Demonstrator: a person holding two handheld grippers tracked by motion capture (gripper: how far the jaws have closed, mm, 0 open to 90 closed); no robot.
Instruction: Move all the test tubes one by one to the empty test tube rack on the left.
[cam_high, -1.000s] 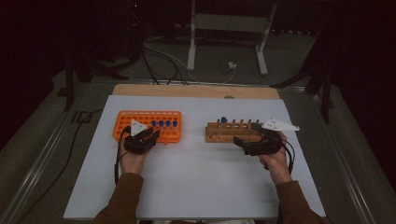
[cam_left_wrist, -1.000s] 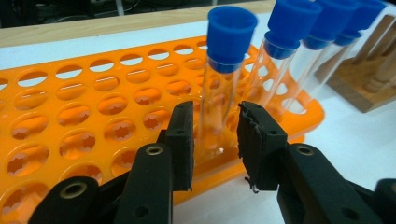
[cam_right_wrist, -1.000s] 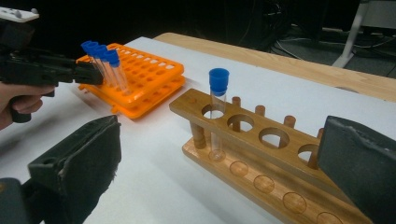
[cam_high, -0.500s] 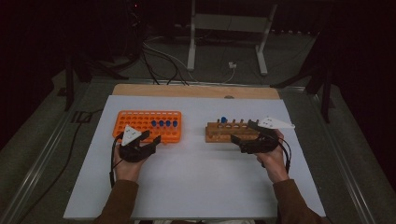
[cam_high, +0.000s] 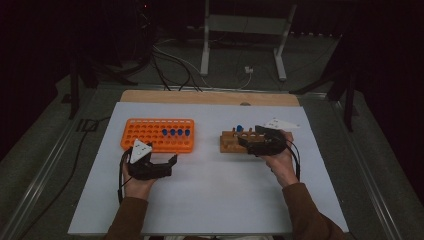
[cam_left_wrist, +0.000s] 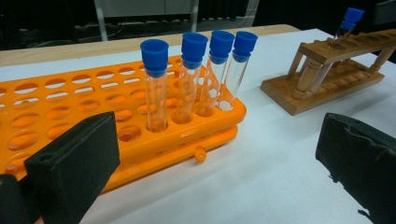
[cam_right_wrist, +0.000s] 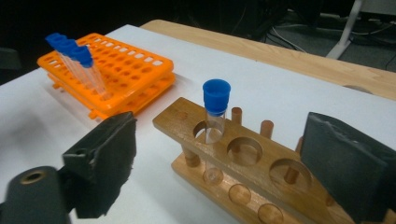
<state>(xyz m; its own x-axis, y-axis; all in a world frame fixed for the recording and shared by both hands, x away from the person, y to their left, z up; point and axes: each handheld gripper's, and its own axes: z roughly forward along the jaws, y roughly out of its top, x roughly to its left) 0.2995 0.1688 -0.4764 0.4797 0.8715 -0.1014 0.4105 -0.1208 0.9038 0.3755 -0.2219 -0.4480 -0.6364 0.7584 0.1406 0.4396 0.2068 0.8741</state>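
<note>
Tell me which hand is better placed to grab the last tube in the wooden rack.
Right. The right gripper is open at the wooden rack, the tube just ahead of its jaws; the left gripper sits by the orange rack.

The wooden rack (cam_right_wrist: 243, 158) runs off the right gripper view's bottom edge, partly behind a finger.
</note>
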